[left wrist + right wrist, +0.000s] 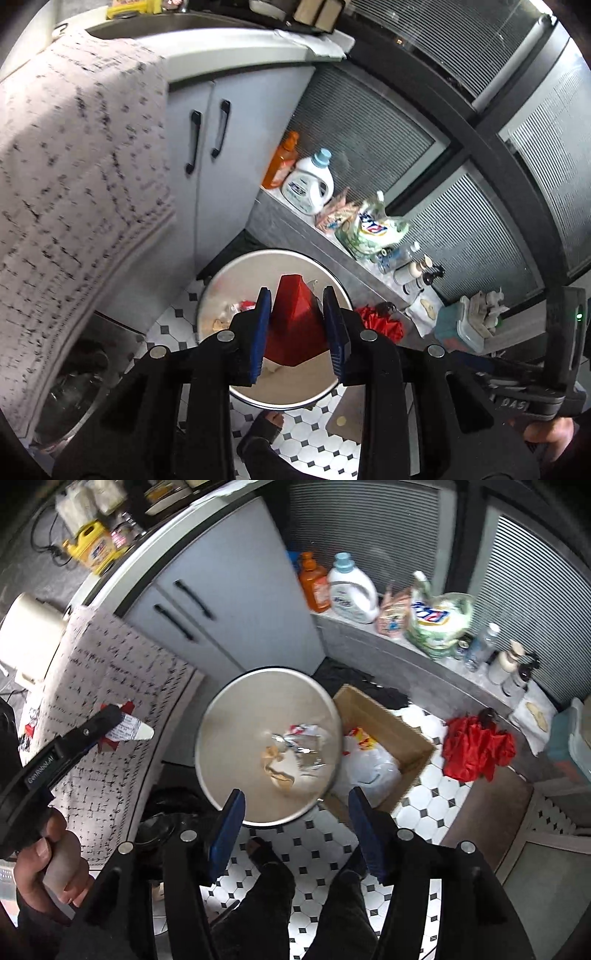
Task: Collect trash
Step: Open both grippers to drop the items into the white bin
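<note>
My left gripper (299,325) grips a red paper carton (293,325) above the round steel bin (210,295), my right gripper (295,834) hangs released

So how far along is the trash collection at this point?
Partly done: crumpled wrappers already lie in the round bin. In hand: the left gripper is shut on a red carton above the bin. The right gripper is open, empty. The carton is not yet dropped.
</note>
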The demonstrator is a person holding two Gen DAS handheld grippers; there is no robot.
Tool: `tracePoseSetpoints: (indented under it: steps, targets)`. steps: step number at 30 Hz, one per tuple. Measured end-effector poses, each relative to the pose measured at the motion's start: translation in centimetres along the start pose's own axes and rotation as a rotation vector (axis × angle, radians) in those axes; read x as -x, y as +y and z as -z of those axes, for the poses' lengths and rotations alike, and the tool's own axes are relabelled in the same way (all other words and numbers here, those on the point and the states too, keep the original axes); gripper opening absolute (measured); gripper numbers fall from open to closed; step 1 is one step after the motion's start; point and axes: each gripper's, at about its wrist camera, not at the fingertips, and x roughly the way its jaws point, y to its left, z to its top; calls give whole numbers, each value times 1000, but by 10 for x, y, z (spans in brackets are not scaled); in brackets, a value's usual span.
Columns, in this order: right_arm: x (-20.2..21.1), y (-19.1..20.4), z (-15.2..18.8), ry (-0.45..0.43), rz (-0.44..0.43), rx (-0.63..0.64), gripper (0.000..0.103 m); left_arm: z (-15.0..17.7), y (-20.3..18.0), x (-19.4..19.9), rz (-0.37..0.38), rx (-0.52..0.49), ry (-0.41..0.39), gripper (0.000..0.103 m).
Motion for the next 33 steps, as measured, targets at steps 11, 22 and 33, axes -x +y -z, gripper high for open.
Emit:
tracePoseSetpoints:
  steps: [11,22,33]
  targets:
    - [27,-26,-4,-79,41,-23,83,-8,-16,11,-47,-11,-24,81]
    - [55,41,-23,-197,-32,44,95,-31,25,99,-154,18,-178,96]
    - [73,144,-39,-258,-110,157,95,-41,90,177,-222,98,-297,97]
